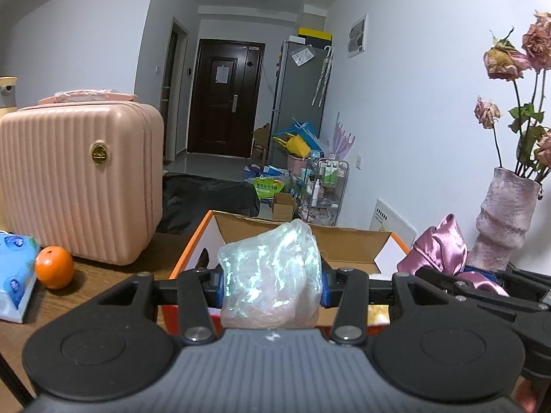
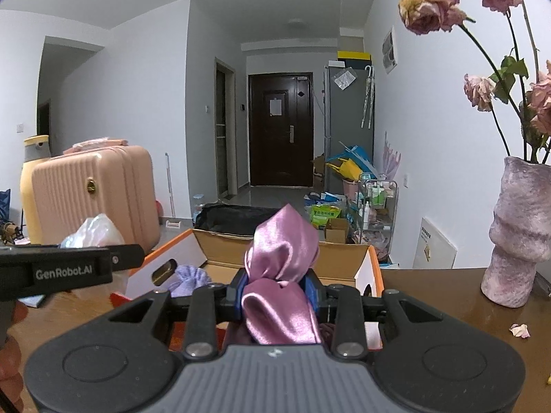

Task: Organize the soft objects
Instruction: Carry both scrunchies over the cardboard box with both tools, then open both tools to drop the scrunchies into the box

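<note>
My left gripper (image 1: 272, 285) is shut on a crumpled iridescent translucent pouch (image 1: 272, 272), held just in front of an open orange cardboard box (image 1: 193, 244). In the right wrist view my right gripper (image 2: 275, 292) is shut on a shiny pink satin cloth (image 2: 282, 258), which bulges above and below the blue pads. It hangs over the near edge of the same box (image 2: 375, 265). A lilac knitted item (image 2: 191, 277) lies inside the box at its left. The left gripper (image 2: 69, 268) with its pouch (image 2: 96, 230) shows at the left of the right wrist view; the pink cloth (image 1: 440, 244) shows at the right of the left wrist view.
On the brown table stand a pink ribbed suitcase (image 1: 79, 179), an orange (image 1: 54, 267), a blue tissue pack (image 1: 15, 275) and a mauve vase (image 2: 516, 234) of dried roses at the right. A petal (image 2: 519, 329) lies near the vase. Beyond the table lies a cluttered hallway floor.
</note>
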